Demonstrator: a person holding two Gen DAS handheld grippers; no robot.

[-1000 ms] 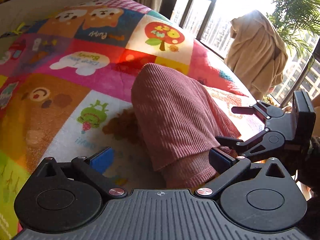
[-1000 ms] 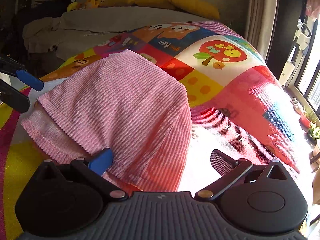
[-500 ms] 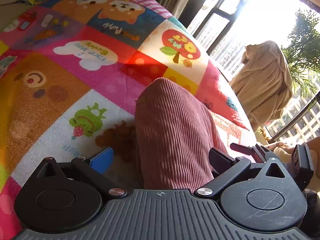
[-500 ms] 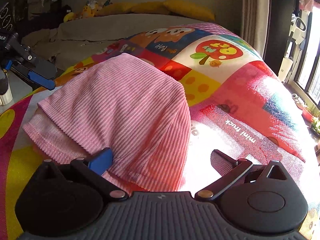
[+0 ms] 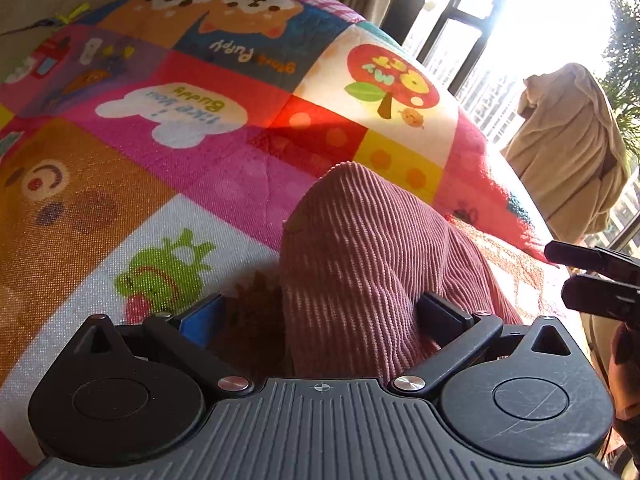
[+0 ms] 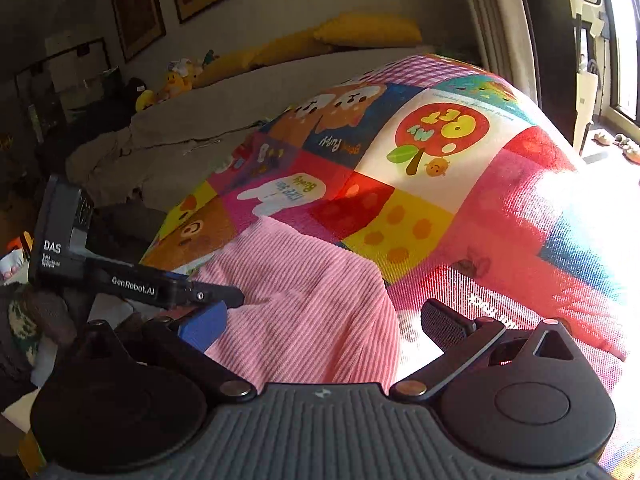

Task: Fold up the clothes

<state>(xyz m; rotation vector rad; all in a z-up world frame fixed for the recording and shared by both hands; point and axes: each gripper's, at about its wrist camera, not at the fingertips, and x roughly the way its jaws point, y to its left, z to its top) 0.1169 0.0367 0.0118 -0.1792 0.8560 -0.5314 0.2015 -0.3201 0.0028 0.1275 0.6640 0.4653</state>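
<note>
The left gripper (image 5: 320, 314) has its fingers spread wide, and the pink ribbed garment (image 5: 376, 264) rises as a folded mound between them, closer to the right finger (image 5: 440, 312) than to the blue-padded left one (image 5: 200, 316); whether either pad touches the cloth cannot be told, and nothing is clamped. The garment lies on a bright patchwork blanket (image 5: 160, 168) printed with cartoon animals, which spreads ahead of and to the left of the fingers. Off to the right of these fingers the tips of the right gripper (image 5: 592, 276) show at the frame edge, and beyond them a beige cloth (image 5: 572, 152) hangs in front of a sunlit window (image 5: 500, 32). From the right wrist view, the right gripper (image 6: 320, 320) is also wide open and holds nothing: the garment (image 6: 316, 312) sits between its fingers and leans toward the left blue pad (image 6: 202, 326), while the right finger (image 6: 444, 324) stands over bare blanket (image 6: 520, 208). The left gripper (image 6: 160, 284) reaches in from the left, its tips at the garment's left edge just above that blue pad. Far ahead of the fingers lie yellow pillows (image 6: 368, 32) on a grey bed (image 6: 224, 112)
</note>
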